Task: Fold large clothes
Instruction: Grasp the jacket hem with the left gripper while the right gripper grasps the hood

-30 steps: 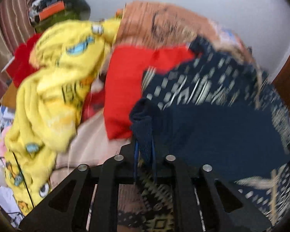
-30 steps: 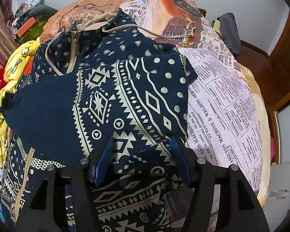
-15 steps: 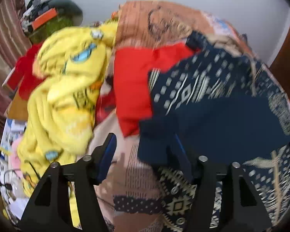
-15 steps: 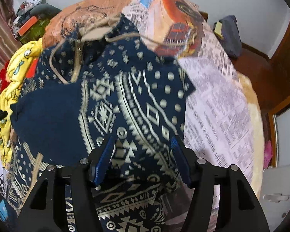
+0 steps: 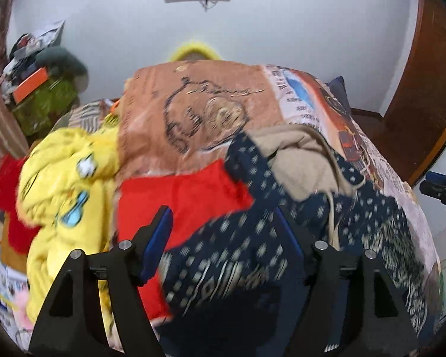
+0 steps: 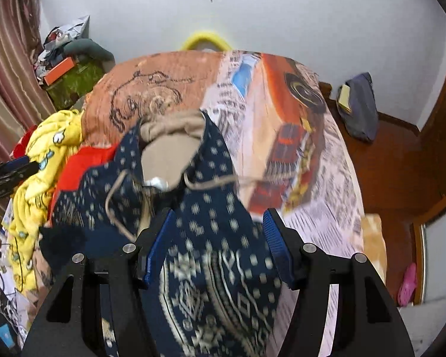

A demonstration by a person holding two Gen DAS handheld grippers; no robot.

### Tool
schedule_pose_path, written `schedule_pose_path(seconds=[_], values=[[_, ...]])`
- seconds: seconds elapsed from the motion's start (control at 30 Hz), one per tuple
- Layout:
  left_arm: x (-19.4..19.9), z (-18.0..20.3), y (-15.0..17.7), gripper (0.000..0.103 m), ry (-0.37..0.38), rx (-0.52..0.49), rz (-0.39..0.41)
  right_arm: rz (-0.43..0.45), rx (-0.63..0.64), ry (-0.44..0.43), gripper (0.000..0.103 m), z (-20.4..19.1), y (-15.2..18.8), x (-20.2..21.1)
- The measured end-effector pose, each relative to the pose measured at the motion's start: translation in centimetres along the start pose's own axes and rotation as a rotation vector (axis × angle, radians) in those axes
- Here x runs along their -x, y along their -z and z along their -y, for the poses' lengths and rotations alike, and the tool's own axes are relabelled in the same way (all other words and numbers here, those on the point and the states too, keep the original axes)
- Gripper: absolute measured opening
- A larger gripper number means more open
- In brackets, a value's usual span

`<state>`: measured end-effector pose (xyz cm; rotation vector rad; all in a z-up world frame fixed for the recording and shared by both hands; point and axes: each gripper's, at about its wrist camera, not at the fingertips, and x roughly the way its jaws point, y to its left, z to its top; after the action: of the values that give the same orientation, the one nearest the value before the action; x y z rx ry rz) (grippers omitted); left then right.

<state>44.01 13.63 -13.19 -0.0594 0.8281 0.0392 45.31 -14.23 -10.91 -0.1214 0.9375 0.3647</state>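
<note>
A navy hoodie with a cream geometric print [image 6: 217,232] and a beige-lined hood [image 6: 169,148] lies on the bed; it also shows in the left wrist view [image 5: 252,250]. My left gripper [image 5: 223,238] is open and empty above the hoodie's left side. My right gripper [image 6: 217,238] is open and empty above the hoodie's front. The left gripper's tips show at the left edge of the right wrist view [image 6: 12,169].
A yellow cartoon garment [image 5: 65,184] and a red garment [image 5: 181,196] lie left of the hoodie. The bed cover [image 6: 312,160] has newspaper and orange prints. A cluttered green box [image 6: 71,80] stands far left. A dark bag [image 6: 359,107] lies on the wooden floor, right.
My left gripper let go of the navy sleeve and opened. Both grippers tilted up and moved toward the hood end; the sleeve now lies folded across the hoodie.
</note>
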Motion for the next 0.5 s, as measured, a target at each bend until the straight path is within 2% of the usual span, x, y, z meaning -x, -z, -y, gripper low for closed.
schedule_pose_path(seconds=[0.23,0.43,0.5], values=[[-7.6,2.6,-3.8,0.069,0.095,0.015,-0.11,-0.072,-0.008,-0.03,0.058,-0.7,-3.6,-6.2],[-14.6,2.9,-4.8,0.069,0.162,0.104,-0.231,-0.183,-0.055,-0.064,0.058,-0.4,-5.0,-12.8],[-16.5,2.7,-4.9,0.069,0.153,0.131,-0.26,-0.222,-0.069,-0.074,0.058,-0.2,-5.5,-14.9]])
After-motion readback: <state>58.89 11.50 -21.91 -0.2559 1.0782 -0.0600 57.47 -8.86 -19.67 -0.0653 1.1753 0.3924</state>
